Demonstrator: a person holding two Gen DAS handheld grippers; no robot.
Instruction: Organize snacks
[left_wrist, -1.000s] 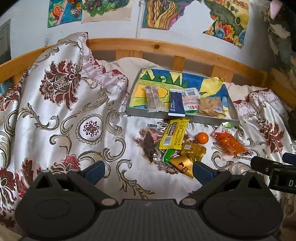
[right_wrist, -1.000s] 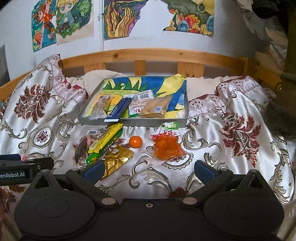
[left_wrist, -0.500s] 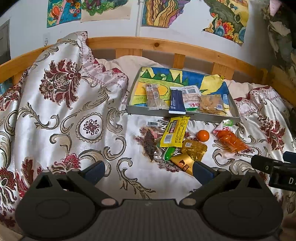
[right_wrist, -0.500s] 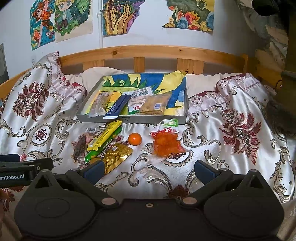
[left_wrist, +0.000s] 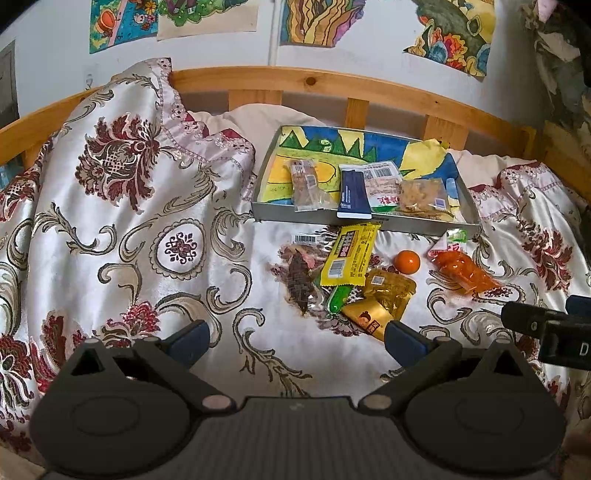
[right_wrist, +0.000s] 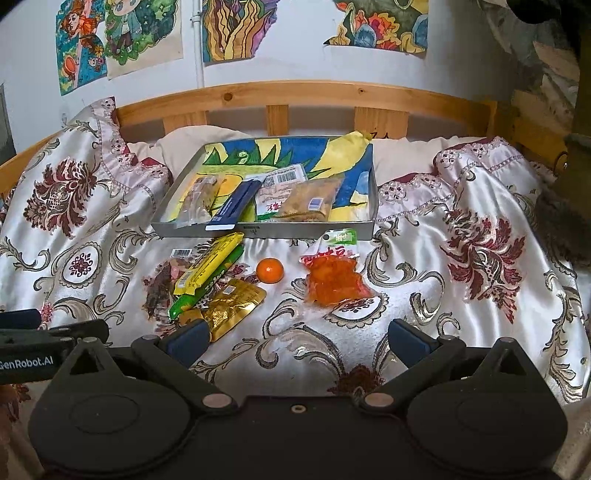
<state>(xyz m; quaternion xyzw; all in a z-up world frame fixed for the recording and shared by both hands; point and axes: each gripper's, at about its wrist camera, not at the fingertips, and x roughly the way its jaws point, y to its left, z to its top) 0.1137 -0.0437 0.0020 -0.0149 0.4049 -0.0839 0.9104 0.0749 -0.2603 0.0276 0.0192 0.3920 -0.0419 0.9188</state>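
A grey tray (left_wrist: 362, 221) (right_wrist: 280, 232) lined with a colourful drawing sits on the bed and holds several snack packets, among them a dark blue one (left_wrist: 352, 194) (right_wrist: 232, 203). In front of it lie a yellow bar (left_wrist: 349, 256) (right_wrist: 208, 266), a green packet (left_wrist: 338, 299), a gold pouch (left_wrist: 389, 291) (right_wrist: 232, 306), a small orange fruit (left_wrist: 406, 261) (right_wrist: 270, 270), an orange-filled bag (left_wrist: 463, 271) (right_wrist: 334, 282) and a dark dried snack (left_wrist: 297, 275). My left gripper (left_wrist: 295, 338) and right gripper (right_wrist: 295, 338) are both open, empty, short of the pile.
A patterned satin cover (left_wrist: 147, 221) drapes the bed, bunched high at the left. A wooden headboard (right_wrist: 295, 96) runs behind the tray, under drawings (right_wrist: 236, 26) on the wall. The other gripper shows at the right edge (left_wrist: 546, 332) and left edge (right_wrist: 48, 339).
Both views have drifted slightly back and up, so the tray and snacks sit a little lower and farther. Nothing on the bed has moved; both grippers stay open.
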